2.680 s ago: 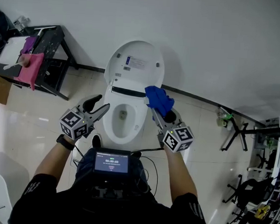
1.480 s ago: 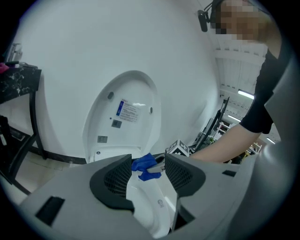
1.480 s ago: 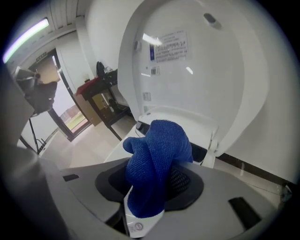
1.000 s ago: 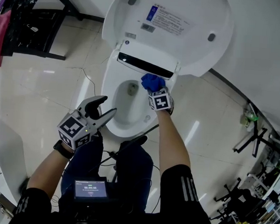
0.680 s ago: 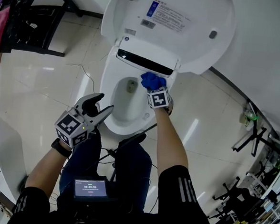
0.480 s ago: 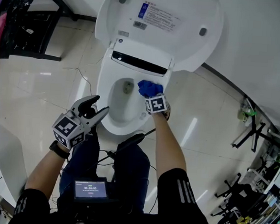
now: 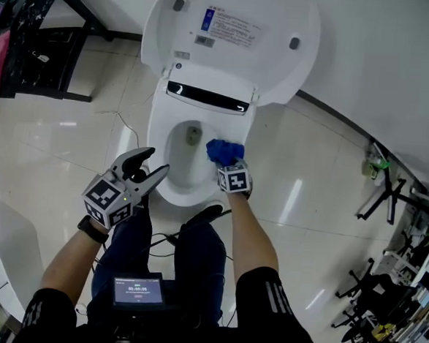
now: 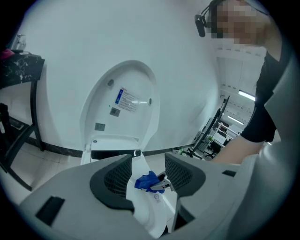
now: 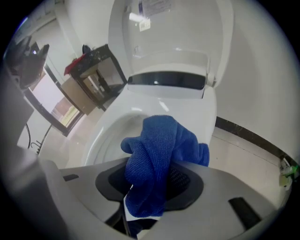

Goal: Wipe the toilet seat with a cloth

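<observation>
Your right hand-held gripper [image 7: 228,165] clamps the blue cloth [image 7: 223,150] against the right rim of the toilet seat [image 7: 156,142]; your left hand-held gripper [image 7: 150,163] gapes empty

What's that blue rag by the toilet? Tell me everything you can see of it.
The blue cloth is a soft, bright blue rag with a fine towel-like weave, crumpled into a loose bunch. The right gripper pinches it between its jaws, and folds spill out over them. It sits on the right side of the white toilet rim, beside the bowl opening.
</observation>
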`<state>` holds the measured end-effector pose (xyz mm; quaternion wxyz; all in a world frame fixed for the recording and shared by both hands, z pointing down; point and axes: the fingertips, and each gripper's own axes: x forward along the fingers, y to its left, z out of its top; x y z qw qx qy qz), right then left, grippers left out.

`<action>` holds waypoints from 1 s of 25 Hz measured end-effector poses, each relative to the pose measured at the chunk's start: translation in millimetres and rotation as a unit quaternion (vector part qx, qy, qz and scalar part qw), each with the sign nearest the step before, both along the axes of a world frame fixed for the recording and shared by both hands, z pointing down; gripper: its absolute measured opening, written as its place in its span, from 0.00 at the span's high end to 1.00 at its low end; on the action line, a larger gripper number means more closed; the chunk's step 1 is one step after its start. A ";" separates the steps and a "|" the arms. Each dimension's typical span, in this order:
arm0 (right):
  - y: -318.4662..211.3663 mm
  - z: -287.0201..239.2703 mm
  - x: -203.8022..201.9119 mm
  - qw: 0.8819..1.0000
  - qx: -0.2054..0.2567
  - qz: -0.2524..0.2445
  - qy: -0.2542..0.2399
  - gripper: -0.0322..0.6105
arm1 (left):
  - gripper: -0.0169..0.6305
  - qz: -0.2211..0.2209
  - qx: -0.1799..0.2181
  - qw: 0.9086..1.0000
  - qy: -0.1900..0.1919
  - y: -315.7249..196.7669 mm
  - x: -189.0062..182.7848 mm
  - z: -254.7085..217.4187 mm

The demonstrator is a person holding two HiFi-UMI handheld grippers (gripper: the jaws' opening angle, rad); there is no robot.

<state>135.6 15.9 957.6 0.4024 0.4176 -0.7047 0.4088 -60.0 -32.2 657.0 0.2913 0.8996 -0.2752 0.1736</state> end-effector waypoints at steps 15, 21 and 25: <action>-68.2 -283.2 4.5 0.965 0.233 0.063 -0.098 0.66 | 0.65 0.024 0.091 0.995 0.014 -35.8 -11.7 -132.5; -57.1 -438.8 -20.2 0.938 0.318 0.047 -0.128 0.66 | 0.65 0.053 0.148 0.987 0.026 -36.8 -13.4 -216.8; -37.2 -522.8 -35.4 0.922 0.355 0.049 -0.143 0.66 | 0.65 0.071 0.189 0.979 0.040 -24.4 -13.7 -276.6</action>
